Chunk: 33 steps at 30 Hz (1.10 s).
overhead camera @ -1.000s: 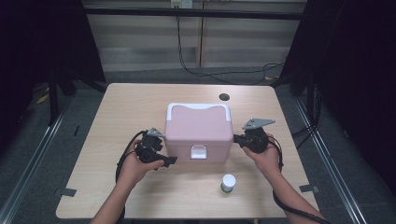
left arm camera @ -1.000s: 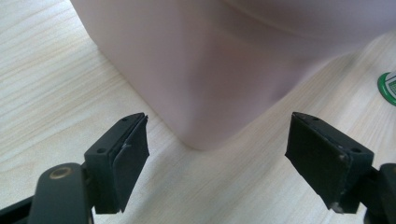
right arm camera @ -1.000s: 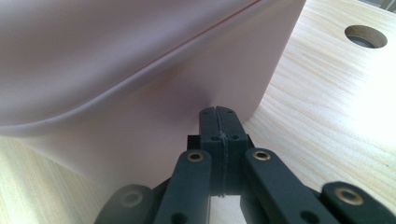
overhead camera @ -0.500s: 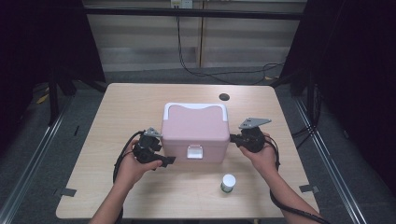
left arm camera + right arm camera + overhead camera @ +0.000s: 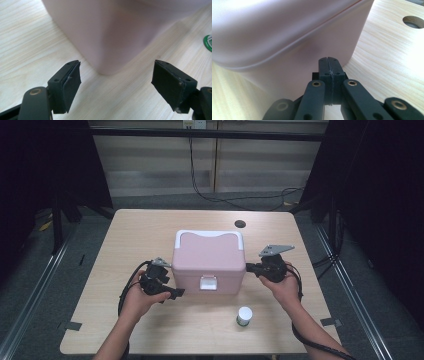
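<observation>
A pale wooden table point(image 5: 150, 235) stands on a grey floor point(image 5: 30, 285) in a dim room, with dark curtains to either side, a light panelled wall behind, and cables trailing along its foot. A round hole point(image 5: 240, 224) is cut in the tabletop near the far edge. The pink box point(image 5: 209, 260) sits near the middle of the table, upright, its lid closed; its white handle lies folded toward the far side and its white latch point(image 5: 208, 283) faces the person. Its long axis runs left to right across the table. A small white jar point(image 5: 244, 315) with a green rim stands nearer the person, right of centre, well apart from the box. The left gripper point(image 5: 176, 292) is at the box's near-left corner, held low over the table; in the left gripper view its jaws stand wide apart with that corner just ahead and between them, the pads not touching it. The right gripper point(image 5: 248, 267) points at the box's right side; in the right gripper view point(image 5: 329, 65) its jaws are pressed together with nothing between them, the tips at or just short of the pink wall below the lid seam.
</observation>
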Available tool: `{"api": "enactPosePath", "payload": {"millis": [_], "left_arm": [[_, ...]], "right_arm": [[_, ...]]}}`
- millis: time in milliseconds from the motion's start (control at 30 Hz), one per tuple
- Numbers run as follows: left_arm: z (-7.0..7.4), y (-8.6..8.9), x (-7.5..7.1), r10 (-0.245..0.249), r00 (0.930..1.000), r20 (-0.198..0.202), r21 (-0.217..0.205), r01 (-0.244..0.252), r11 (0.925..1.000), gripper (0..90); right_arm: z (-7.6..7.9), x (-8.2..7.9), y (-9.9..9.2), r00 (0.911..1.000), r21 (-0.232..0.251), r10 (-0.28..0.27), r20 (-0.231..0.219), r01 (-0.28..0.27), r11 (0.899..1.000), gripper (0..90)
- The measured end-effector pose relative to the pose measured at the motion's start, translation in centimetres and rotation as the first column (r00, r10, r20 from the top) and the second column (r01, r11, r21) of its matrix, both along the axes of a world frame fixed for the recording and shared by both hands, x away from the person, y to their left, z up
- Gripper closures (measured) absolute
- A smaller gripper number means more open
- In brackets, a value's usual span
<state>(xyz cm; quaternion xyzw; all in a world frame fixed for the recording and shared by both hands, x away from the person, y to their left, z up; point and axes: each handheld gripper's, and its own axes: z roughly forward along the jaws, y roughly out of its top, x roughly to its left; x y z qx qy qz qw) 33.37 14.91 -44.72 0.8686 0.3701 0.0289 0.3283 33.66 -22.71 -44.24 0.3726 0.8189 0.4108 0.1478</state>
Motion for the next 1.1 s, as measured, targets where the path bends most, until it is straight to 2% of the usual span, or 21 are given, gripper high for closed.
{"api": "enactPosePath", "payload": {"millis": [233, 333, 433, 567, 700, 833, 900, 1100], "left_arm": [[0.4, 0.6, 0.1, 0.010, 1.0000, -0.001, 0.021, -0.010, 0.9997, 21.8], [0.6, 1.0, 0.2, 0.010, 0.9999, -0.005, 0.023, -0.010, 0.9997, 21.8], [0.7, 1.3, 0.3, 0.015, 0.9999, -0.008, 0.021, -0.014, 0.9997, 21.8], [0.6, 1.6, 0.5, 0.005, 0.9995, -0.032, 0.037, -0.004, 0.9993, 21.6], [0.5, 2.2, 0.7, 0.037, 0.9984, -0.043, 0.054, -0.035, 0.9979, 21.4], [0.6, 2.5, 0.8, 0.035, 0.9983, -0.047, 0.059, -0.032, 0.9977, 21.4], [0.8, 2.6, 0.8, 0.042, 0.9981, -0.045, 0.057, -0.039, 0.9976, 21.4], [1.0, 3.0, 1.2, 0.055, 0.9970, -0.055, 0.065, -0.051, 0.9966, 21.4]], "right_arm": [[1.7, -0.2, -0.9, 1.0000, 0.031, 0.000, 0.003, 0.000, 1.000, 89.8], [3.0, -0.4, -1.0, 1.0000, 0.045, 0.000, 0.007, -0.001, 0.999, 89.9], [3.6, -0.5, -1.0, 0.9998, 0.048, -0.002, 0.018, 0.001, 0.999, 89.9], [4.8, -0.5, -1.0, 0.9997, 0.062, 0.002, 0.022, -0.004, 0.998, 89.9], [6.1, -0.6, -1.2, 0.9995, 0.070, 0.005, 0.030, -0.007, 0.998, 89.9], [6.8, -0.6, -1.3, 0.9995, 0.081, 0.003, 0.031, -0.006, 0.997, 89.9], [7.3, -0.5, -1.1, 0.9994, 0.068, 0.016, 0.032, -0.018, 0.998, 89.9], [8.1, -0.4, -0.7, 0.9988, 0.074, 0.034, 0.035, -0.037, 0.997, 89.9]]}}
